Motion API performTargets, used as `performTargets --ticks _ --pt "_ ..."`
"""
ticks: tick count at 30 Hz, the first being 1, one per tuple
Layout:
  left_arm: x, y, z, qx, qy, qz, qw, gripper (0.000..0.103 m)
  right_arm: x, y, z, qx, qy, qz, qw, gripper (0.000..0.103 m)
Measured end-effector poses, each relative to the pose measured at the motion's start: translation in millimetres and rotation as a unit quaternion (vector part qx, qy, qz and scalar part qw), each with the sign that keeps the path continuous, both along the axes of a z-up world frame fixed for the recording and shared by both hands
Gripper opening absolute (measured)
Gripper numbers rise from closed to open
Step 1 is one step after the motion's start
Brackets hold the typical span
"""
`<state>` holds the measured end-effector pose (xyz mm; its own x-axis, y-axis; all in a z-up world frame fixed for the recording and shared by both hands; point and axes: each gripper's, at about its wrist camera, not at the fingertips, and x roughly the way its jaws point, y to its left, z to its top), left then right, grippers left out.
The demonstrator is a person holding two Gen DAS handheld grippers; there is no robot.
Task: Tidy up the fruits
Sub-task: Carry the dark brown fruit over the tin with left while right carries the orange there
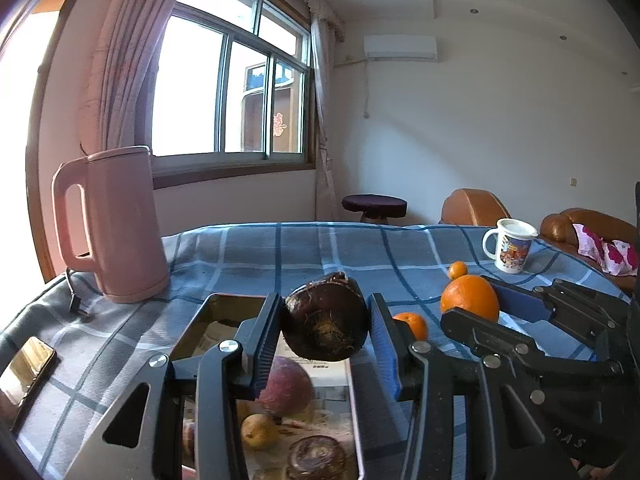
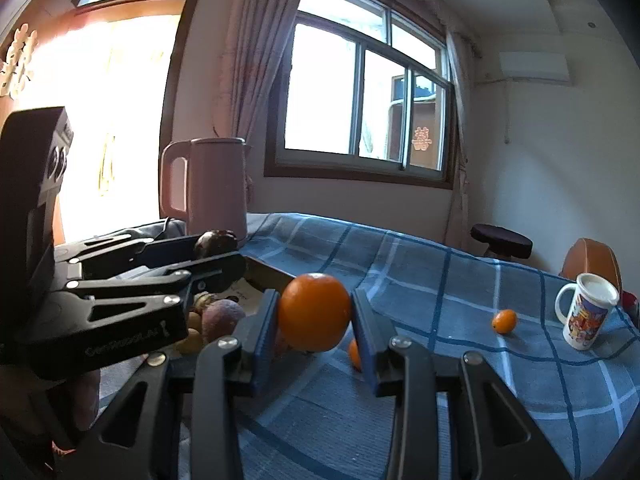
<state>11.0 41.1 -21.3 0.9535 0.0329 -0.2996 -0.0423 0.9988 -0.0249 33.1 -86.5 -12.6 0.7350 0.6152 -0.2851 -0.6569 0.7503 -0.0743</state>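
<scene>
the left gripper (image 1: 326, 320) clamps a dark fruit (image 1: 325, 318) above the tray (image 1: 224, 312), likely to drop it in, while the right gripper (image 2: 314, 314) pinches an orange (image 2: 315, 312) nearby for the same trip.

The tray (image 1: 224, 312) already holds several fruits, crowding its near end; its far end shows bare. The kettle (image 1: 120, 224) stands just left of it. The right hand-held gripper (image 2: 314, 312) sits close beside the left hand-held gripper (image 1: 326, 320). Past them, open cloth (image 2: 440, 288) runs to a small orange (image 2: 504, 321) and mug (image 2: 586, 312).
</scene>
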Motion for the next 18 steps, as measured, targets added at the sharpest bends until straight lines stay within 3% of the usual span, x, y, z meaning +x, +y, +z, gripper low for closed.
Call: performTargets --ticks 18 --pt "-5 42 -6 -0.009 0.021 0.041 0.9989 0.045 -10 42 -4 -0.028 0.001 0.043 0.999 0.039"
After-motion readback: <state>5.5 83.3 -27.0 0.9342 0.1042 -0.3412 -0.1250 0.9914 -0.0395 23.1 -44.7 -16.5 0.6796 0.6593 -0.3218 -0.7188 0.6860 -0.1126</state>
